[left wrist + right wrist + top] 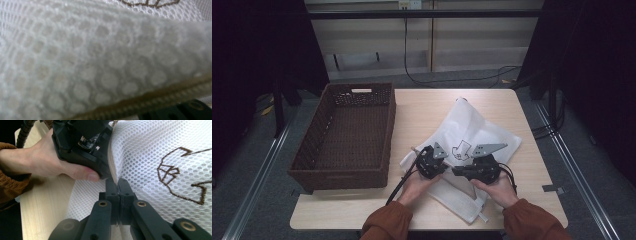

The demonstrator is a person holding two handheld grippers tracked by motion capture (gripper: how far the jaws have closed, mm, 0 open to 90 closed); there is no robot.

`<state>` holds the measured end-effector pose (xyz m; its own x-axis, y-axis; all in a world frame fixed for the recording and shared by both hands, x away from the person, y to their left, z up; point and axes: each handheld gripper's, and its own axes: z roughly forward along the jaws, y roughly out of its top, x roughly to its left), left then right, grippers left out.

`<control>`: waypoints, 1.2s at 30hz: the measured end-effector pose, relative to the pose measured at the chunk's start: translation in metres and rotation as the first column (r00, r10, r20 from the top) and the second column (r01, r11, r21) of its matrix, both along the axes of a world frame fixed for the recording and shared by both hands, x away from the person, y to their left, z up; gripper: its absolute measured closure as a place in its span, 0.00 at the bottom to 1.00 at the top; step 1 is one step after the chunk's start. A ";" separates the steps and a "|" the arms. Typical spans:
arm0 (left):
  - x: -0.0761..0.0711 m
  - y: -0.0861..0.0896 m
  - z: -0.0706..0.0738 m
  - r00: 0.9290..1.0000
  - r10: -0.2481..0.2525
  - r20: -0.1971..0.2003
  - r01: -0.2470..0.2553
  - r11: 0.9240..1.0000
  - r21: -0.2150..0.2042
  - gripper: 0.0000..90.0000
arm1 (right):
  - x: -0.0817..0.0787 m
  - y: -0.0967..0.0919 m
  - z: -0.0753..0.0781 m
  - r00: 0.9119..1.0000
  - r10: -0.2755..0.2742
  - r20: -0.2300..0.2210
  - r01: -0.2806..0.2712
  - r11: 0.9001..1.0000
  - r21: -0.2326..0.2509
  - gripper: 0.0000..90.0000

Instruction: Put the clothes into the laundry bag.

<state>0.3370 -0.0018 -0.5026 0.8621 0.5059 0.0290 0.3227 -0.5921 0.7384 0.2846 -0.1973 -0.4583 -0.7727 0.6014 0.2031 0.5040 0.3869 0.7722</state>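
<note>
While the right hand-held gripper (117, 182) stands pinched shut on the zip edge of the white mesh laundry bag (472, 135), the left hand-held gripper (432, 162) sits against the same edge; whether it grips, I cannot tell. Bag lies on the worktop (422, 107), right of the wicker basket (344, 135), long axis diagonal, far end pointing away. Judged: early stage, bag not yet in the basket.

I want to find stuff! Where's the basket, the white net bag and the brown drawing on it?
basket (384, 135): high view, its right wall.
white net bag (472, 130): high view, bare upper part.
brown drawing (182, 175): right gripper view, middle of the stitched lines.
</note>
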 end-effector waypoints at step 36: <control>-0.016 0.014 0.012 0.996 -0.089 -0.021 0.089 0.996 -0.004 1.00 | -0.001 0.004 0.002 0.999 0.008 0.039 -0.008 1.000 0.000 0.95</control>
<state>0.3210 0.0119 -0.4907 0.9040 0.4274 0.0090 0.2842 -0.6165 0.7343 0.2836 -0.1937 -0.4560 -0.7846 0.5955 0.1725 0.4705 0.3906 0.7912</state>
